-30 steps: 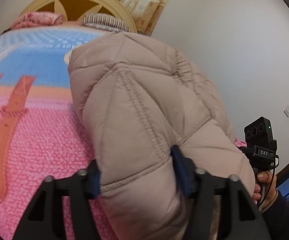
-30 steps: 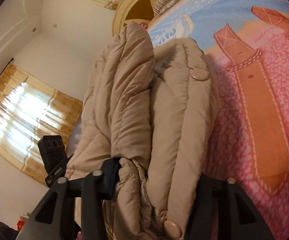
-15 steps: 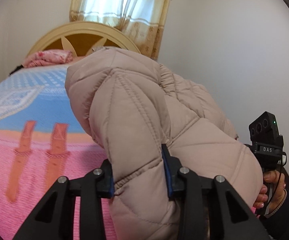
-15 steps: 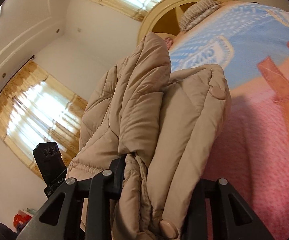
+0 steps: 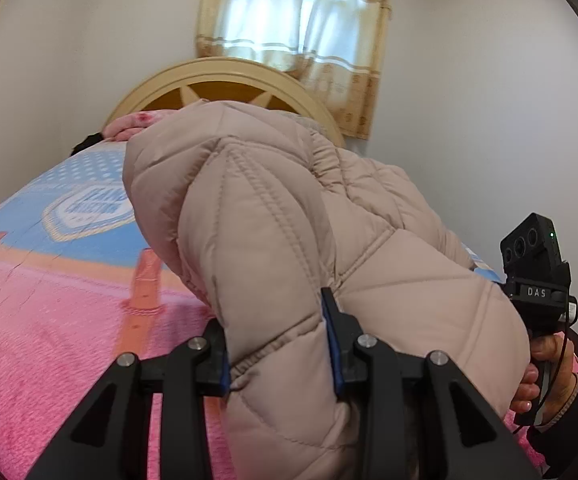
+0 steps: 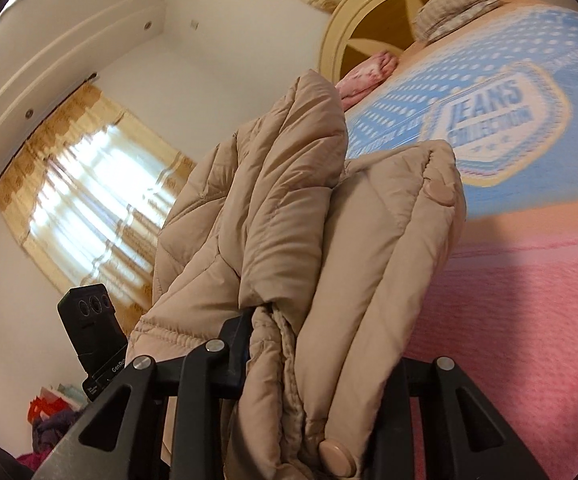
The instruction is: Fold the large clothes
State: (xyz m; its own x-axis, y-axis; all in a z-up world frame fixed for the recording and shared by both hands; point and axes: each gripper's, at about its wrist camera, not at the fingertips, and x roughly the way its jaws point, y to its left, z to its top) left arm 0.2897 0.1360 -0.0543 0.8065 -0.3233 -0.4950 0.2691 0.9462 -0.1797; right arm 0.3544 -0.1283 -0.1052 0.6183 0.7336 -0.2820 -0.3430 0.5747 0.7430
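A beige quilted puffer jacket (image 5: 273, 216) is held up over the bed, bunched in thick folds. My left gripper (image 5: 277, 340) is shut on a padded fold of it. My right gripper (image 6: 313, 344) is shut on several layers of the jacket (image 6: 289, 208), with snap buttons showing on its edge. The other gripper's black camera head appears at the right of the left wrist view (image 5: 533, 264) and at the lower left of the right wrist view (image 6: 93, 332). The jacket's far end hangs toward the bedspread.
The bed has a pink and blue bedspread (image 5: 49, 320) with a "JEANS" badge print (image 6: 501, 120). A rounded yellow headboard (image 5: 225, 84), a pink pillow (image 6: 369, 72) and a striped pillow (image 6: 453, 8) lie at the far end. Curtained windows (image 5: 293, 20) and white walls surround it.
Both grippers have lifted and tilted upward with the jacket; the headboard, window and walls now fill more of both views. The grips on the jacket are unchanged.
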